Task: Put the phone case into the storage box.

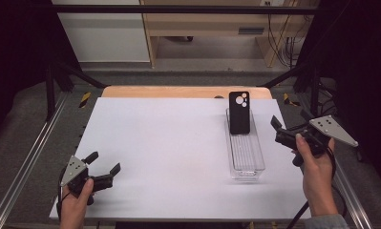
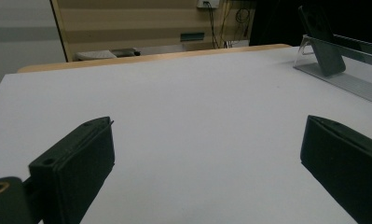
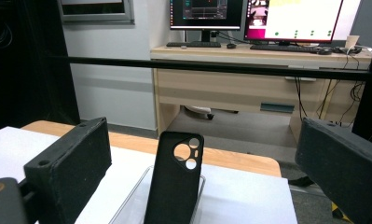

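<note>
White table (image 1: 169,143) — wooden desk (image 3: 263,58) behind, two lit monitors (image 3: 249,14) on it.

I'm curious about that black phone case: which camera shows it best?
The right gripper view: the phone case is close, its camera cutouts clear. The high view shows it small, leaning in the clear tray; the left gripper view catches it far off.

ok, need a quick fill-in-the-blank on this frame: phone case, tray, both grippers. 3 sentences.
1. The black phone case stands propped at the far end of the clear ____.
2. Both the left gripper and the right gripper have their jaws ____.
3. The gripper nearer the tray is the ____ one.

Missing words: tray; open; right
</note>
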`<action>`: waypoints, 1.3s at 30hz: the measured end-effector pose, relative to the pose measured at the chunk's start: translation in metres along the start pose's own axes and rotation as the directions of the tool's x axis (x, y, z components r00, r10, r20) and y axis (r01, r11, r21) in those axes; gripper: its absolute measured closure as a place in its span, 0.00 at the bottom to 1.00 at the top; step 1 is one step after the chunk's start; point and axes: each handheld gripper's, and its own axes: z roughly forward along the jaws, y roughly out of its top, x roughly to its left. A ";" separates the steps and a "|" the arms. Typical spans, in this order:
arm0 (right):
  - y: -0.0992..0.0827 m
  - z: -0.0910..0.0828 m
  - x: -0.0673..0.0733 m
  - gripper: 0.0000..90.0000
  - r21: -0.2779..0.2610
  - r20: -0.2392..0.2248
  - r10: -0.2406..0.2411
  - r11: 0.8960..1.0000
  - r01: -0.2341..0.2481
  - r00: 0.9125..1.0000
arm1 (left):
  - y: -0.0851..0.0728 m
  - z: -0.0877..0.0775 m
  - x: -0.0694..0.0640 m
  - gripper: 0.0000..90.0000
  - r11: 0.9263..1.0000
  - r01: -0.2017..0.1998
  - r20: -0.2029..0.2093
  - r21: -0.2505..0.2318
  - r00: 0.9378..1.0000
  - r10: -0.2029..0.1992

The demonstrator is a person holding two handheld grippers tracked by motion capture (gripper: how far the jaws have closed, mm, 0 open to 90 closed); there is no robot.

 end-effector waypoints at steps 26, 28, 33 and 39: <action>-0.022 -0.026 -0.009 0.04 0.013 -0.034 -0.005 1.000 0.006 0.999 | 0.000 0.000 -0.001 0.03 1.000 -0.004 0.004 -0.002 1.000 0.004; -0.026 -0.029 -0.009 0.04 0.010 -0.031 0.005 1.000 -0.004 1.000 | 0.000 0.000 -0.001 0.03 1.000 -0.005 0.004 -0.002 1.000 0.005; -0.037 -0.035 -0.009 0.04 0.020 -0.034 0.010 1.000 -0.009 0.999 | 0.000 0.001 -0.001 0.03 1.000 -0.009 0.007 0.000 1.000 0.009; -0.044 -0.040 -0.009 0.04 0.027 -0.020 0.007 1.000 -0.007 1.000 | 0.000 0.000 -0.001 0.03 1.000 -0.010 0.010 -0.003 1.000 0.010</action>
